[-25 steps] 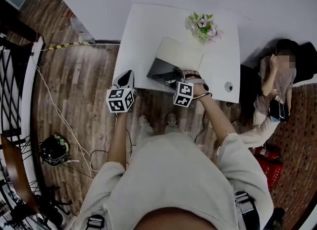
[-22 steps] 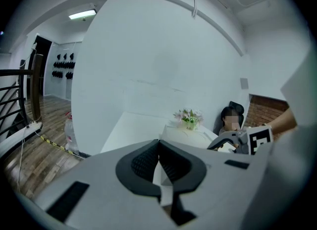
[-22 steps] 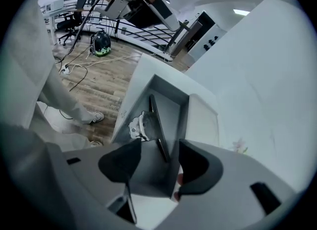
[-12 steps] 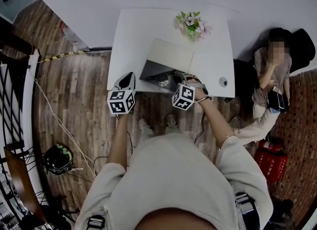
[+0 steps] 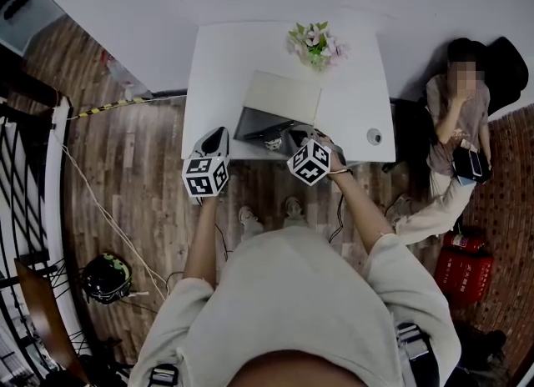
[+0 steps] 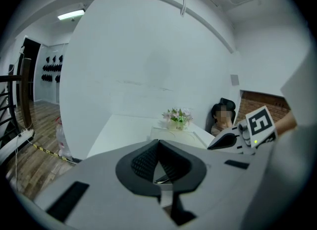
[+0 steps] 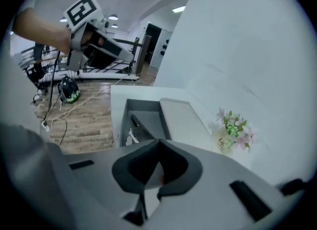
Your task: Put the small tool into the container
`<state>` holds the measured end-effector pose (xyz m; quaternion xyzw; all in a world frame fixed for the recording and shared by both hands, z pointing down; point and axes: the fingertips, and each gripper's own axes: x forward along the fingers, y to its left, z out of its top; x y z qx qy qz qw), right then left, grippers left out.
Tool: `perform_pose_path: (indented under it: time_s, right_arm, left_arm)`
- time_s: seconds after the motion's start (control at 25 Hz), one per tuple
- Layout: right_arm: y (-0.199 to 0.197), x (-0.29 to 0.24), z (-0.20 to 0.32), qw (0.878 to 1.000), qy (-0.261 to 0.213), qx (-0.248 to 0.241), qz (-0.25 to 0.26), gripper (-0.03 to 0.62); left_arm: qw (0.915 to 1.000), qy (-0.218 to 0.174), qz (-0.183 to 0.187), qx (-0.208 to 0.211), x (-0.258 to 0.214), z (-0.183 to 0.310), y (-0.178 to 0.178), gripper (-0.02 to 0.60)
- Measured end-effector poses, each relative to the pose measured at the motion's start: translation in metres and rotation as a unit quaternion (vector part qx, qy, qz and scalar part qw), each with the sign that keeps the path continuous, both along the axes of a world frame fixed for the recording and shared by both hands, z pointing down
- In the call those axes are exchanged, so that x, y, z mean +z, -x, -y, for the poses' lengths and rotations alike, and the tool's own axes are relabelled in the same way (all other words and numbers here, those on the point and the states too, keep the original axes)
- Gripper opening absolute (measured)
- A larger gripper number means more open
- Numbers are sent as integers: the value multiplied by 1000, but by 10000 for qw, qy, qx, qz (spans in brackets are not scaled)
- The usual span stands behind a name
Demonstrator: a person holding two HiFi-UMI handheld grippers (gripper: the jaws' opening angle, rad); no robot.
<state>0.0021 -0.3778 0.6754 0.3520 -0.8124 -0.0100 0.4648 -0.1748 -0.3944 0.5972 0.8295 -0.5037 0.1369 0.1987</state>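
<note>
My right tongs [image 7: 159,142] are pressed together with nothing I can make out between the pads, tilted down at the container [image 7: 146,109]. The small tool [image 7: 134,121] lies on its floor just ahead and left of the tips, so I judge the placing done. My left tongs [image 6: 158,143], likewise closed on nothing, hang further left, out of the way.

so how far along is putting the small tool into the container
Looks mostly done: a dark slim tool and a small white item already lie in the open grey container. Nothing in hand: the right gripper and left gripper both have fingers together, empty as far as I can tell. Left: perhaps closing the lid.
</note>
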Motion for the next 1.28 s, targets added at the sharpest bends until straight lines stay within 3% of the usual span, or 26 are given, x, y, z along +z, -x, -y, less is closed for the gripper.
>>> perform_pose_path:
  time_s: [0.16,0.36,0.52,0.76,1.28]
  right_arm:
    - [-1,-13,5,9949,244,548,814,0]
    - [-4,-28,14,9731,425,1188,1926,0]
    - [-9,-42,19,9577,291,1469,2458,0]
    - [-12,-72,19,9427,-108,1600,2926,-2]
    - [-17,-135,21,9359,-909,1417,3093,-2]
  left_arm:
    - [10000,-48,24,31,-6,-1,-3,9]
    - [9999,-107,58,55,-13,-1,-5,9]
    - [9998,-162,90,51,-17,0,-6,9]
    - [9995,-284,166,18,-30,-2,0,9]
    - [9983,-539,219,5,-52,-6,9,9]
